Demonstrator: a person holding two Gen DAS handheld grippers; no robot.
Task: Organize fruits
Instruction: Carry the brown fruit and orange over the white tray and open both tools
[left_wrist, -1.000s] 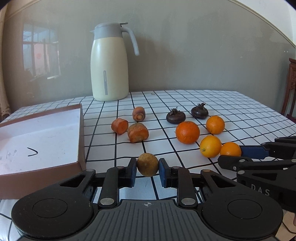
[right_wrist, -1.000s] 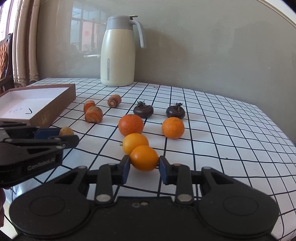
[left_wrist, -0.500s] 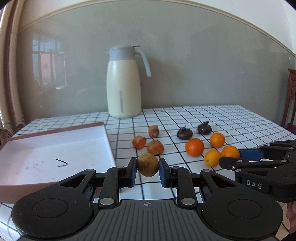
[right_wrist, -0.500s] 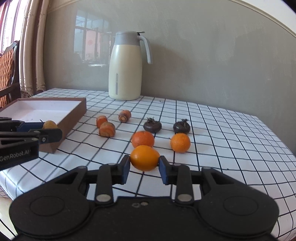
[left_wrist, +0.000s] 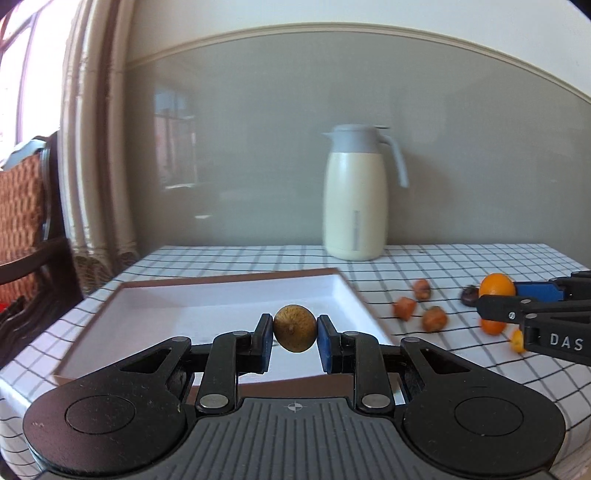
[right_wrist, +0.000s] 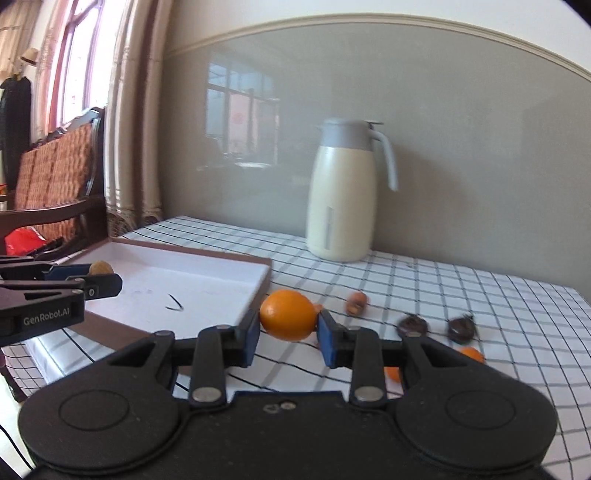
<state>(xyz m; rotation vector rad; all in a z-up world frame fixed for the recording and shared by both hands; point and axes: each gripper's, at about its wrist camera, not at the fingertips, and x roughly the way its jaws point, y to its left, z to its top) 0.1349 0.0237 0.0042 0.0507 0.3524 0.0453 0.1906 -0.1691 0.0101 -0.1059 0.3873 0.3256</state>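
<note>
The carrot pieces (left_wrist: 421, 304) look motion-blurred, perhaps three in all.

Brown kiwi (left_wrist: 294, 328) and orange (right_wrist: 288, 315) aloft, by white-lined box (left_wrist: 207, 306).

"das" on r gripper (left_wrist: 495, 295), "genrobot.ai" l gripper (right_wrist: 101, 275)

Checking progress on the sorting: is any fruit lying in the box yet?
No. In the left wrist view the box shows only its bare white floor; the kiwi is clamped in the left gripper.
</note>
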